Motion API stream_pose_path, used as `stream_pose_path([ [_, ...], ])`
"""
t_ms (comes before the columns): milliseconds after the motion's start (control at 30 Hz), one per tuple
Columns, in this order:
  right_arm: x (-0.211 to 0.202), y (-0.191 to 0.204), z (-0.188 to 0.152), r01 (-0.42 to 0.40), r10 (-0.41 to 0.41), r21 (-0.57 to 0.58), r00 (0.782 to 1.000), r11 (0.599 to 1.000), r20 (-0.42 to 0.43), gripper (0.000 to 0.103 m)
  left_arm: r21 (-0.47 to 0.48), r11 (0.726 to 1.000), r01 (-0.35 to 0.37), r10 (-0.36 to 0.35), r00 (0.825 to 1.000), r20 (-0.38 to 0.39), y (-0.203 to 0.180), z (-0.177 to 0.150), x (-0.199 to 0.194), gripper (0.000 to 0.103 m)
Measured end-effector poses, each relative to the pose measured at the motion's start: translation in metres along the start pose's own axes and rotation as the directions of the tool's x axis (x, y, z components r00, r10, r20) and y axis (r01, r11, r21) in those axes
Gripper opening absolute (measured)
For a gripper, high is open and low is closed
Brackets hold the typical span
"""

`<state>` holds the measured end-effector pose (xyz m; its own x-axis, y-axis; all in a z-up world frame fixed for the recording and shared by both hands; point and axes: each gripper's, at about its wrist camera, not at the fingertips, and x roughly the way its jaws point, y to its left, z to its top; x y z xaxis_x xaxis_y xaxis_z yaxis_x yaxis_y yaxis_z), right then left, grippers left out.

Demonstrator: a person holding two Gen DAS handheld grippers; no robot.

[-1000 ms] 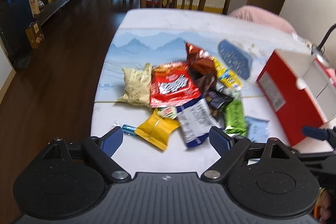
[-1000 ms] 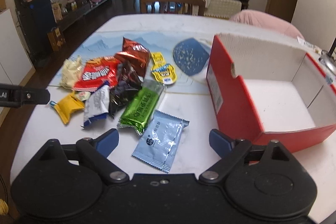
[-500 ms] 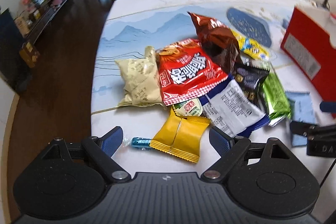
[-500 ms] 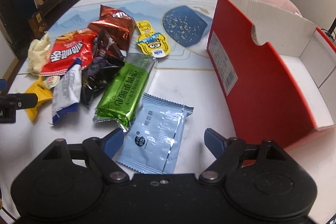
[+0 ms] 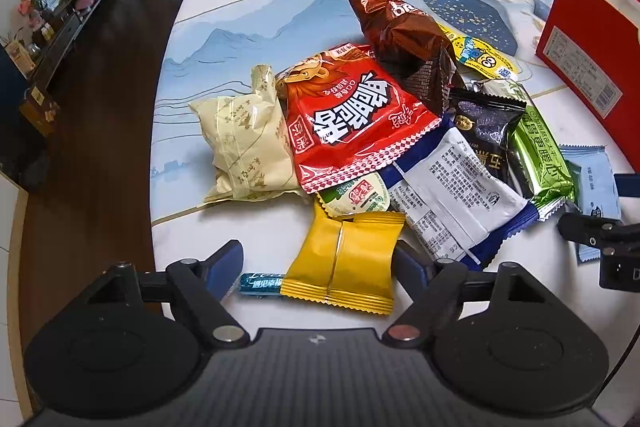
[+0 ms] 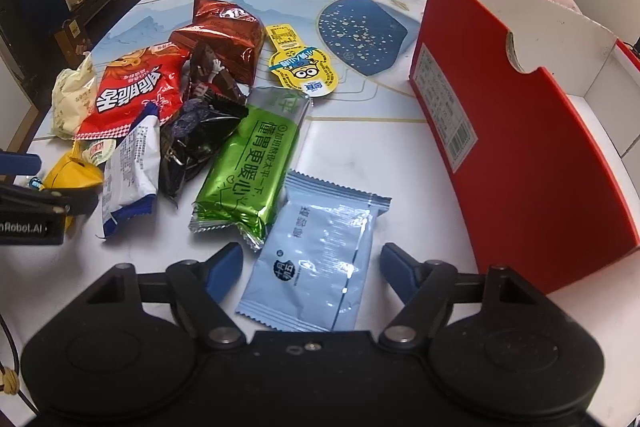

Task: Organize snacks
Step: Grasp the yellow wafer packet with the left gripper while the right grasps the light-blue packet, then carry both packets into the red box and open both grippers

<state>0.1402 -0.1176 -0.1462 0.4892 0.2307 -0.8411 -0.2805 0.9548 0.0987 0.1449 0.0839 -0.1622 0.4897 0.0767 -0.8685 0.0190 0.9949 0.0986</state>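
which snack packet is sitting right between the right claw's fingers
The pale blue packet, lying flat between the open right claw fingers. The green packet only touches its upper left edge; every other snack is heaped farther left.

A white worktop printed with pale blue mountains and a dark blue speckled patch is carrying a pile of snacks. Lying directly on it are a cream packet, a yellow packet, a small blue candy, a green bar, a light blue sachet and a yellow cartoon pouch. A red open box is sitting on the right side.
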Motion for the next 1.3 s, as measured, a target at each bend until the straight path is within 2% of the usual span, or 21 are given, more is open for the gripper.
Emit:
stream_pose_path([
  [100,-0.002,-0.003,-0.002,0.0,0.0,0.003,1.0,1.0,0.004,0.068,0.002,1.0,0.007,-0.007,1.0,0.005,-0.001,0.0,-0.001,0.074],
  [167,-0.003,-0.005,-0.002,0.001,-0.001,0.007,1.0,1.0,0.009,0.063,0.003,1.0,0.012,-0.012,1.0,0.008,-0.002,0.001,-0.002,0.064],
  [333,-0.006,-0.01,-0.003,-0.003,0.003,0.012,1.0,1.0,0.014,0.052,-0.008,1.0,0.016,-0.016,1.0,0.007,-0.004,0.0,-0.004,0.053],
  [833,-0.027,-0.026,-0.009,-0.038,0.036,0.049,0.999,0.998,0.038,0.045,-0.167,0.986,0.03,-0.031,0.999,-0.005,0.003,-0.01,-0.022,0.052],
  [1033,-0.054,-0.033,-0.007,-0.077,0.075,0.028,0.995,0.997,0.07,0.045,-0.206,0.978,0.03,-0.027,1.0,0.015,0.001,-0.01,-0.046,0.052],
  [1300,-0.098,-0.05,0.005,-0.113,0.111,0.01,0.985,0.994,0.133,0.046,-0.229,0.971,0.065,-0.048,0.996,0.077,-0.009,0.002,-0.093,0.052],
])
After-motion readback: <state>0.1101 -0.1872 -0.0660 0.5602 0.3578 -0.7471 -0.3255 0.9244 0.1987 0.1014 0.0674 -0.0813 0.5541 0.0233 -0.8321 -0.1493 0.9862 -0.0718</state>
